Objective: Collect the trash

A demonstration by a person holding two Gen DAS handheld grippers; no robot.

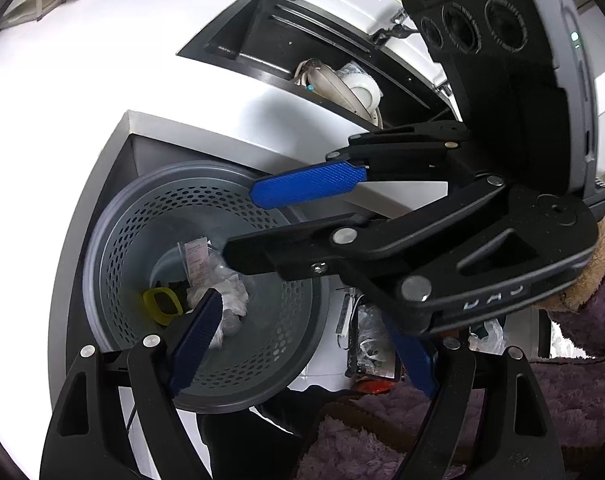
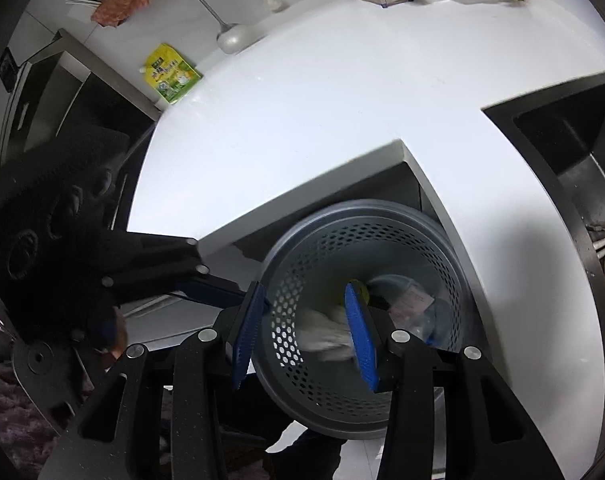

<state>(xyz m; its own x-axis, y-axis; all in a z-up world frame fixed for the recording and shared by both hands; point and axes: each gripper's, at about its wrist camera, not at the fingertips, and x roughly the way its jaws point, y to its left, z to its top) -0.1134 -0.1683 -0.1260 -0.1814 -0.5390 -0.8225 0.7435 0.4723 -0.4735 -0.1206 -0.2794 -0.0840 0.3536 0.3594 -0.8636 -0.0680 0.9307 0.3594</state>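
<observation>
Right wrist view showed the right gripper [image 2: 302, 336] open and empty over the bin [image 2: 382, 408], crumpled tissue [image 2: 326, 338] lying below it inside. The left gripper [image 1: 302, 320], wide open, hovered beside the bin, farther off

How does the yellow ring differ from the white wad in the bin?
1. Shape: the yellow ring is a smooth open loop; the white wad is crumpled and irregular.
2. Bulk: the white wad looks bulkier than the thin yellow ring.
3. Place: in the left wrist view the yellow ring lies left of the white wad, which sits just below a receipt.
Shared: both lie at the bottom of the grey perforated bin.
</observation>
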